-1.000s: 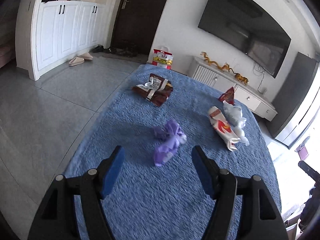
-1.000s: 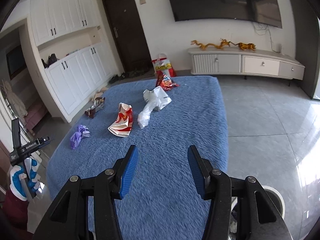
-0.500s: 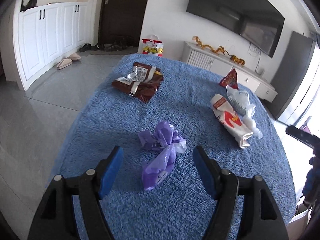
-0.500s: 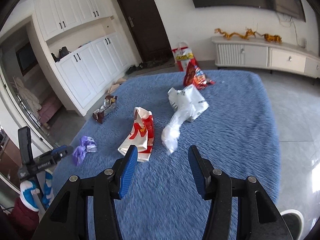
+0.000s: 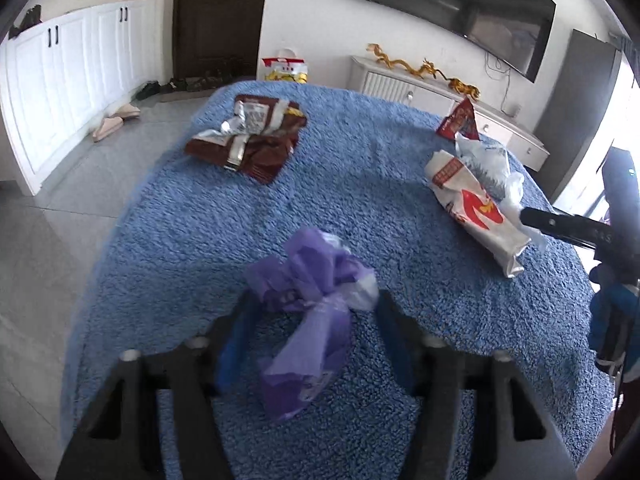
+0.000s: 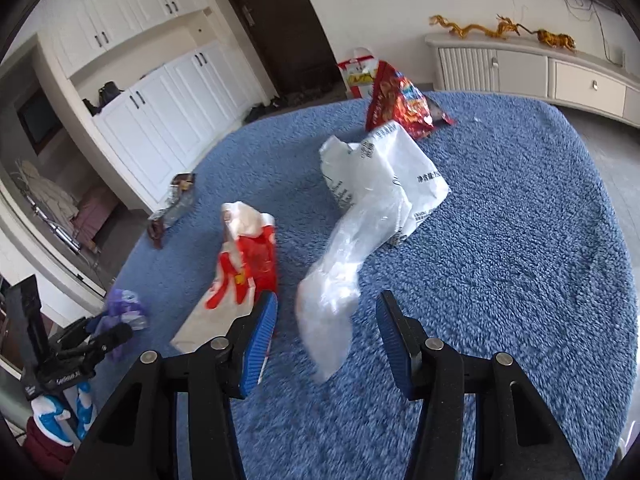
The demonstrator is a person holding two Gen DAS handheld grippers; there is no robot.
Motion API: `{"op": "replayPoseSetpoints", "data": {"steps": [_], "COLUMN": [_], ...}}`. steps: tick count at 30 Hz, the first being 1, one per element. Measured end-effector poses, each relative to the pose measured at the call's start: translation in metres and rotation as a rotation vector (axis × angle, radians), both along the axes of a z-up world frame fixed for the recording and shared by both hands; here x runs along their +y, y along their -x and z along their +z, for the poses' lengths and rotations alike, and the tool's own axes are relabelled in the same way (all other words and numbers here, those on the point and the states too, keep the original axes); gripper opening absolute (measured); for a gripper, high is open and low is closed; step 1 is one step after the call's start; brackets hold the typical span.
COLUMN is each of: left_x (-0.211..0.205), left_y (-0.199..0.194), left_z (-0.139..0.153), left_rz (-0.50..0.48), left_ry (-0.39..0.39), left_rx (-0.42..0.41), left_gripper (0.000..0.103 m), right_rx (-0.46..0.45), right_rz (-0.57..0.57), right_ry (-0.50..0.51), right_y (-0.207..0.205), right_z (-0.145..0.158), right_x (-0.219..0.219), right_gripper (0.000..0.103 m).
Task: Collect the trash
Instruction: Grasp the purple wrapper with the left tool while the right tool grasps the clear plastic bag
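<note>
Purple wrapper between spread left claw fingers.

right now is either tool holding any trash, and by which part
Nothing is held. The left tool is open around the purple wrapper, and the right tool is open around the tail of the clear plastic bag. Neither has closed.

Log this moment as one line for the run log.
left hand-held gripper: open, straddling purple wrapper | right hand-held gripper: open, straddling clear plastic bag | nothing gripped yet
</note>
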State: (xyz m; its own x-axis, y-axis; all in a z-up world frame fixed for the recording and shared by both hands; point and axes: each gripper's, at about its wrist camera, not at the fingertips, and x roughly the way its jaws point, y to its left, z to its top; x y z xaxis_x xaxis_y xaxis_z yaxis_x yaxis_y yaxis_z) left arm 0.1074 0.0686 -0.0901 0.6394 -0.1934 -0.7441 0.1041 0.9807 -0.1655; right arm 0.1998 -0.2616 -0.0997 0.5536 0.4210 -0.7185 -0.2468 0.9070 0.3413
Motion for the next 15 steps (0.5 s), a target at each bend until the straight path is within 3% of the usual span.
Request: {"op": "replayPoseSetpoints", "data": {"steps": [3,7,15], "left_x": [-0.0006,0.0008,0.0029], "left_y": [-0.0005,0.001,-0.0007], "left_z": [-0.0023,-0.0031,-0.0038], "left_rz": [-0.002,-0.007,-0.001], "left_ry": [0.005,0.021,0.041], "left_rx": [-0.004,-0.007,-0.004], "left_gripper": [0.045,0.038,0.036], "right_rx": [-0.002,-0.005,-0.036], "right_rz": [0.007,-0.002,-0.017], "right_ry": [0.02,0.026,0.049], "right_y": [-0.0024,-0.0045,-0.002], "right_z": [-0.0033,-0.0101,-0.0083], "right_x": [0.0049,0.0066,0.0075], "right_gripper": [0.049,0.036,0.034]}}
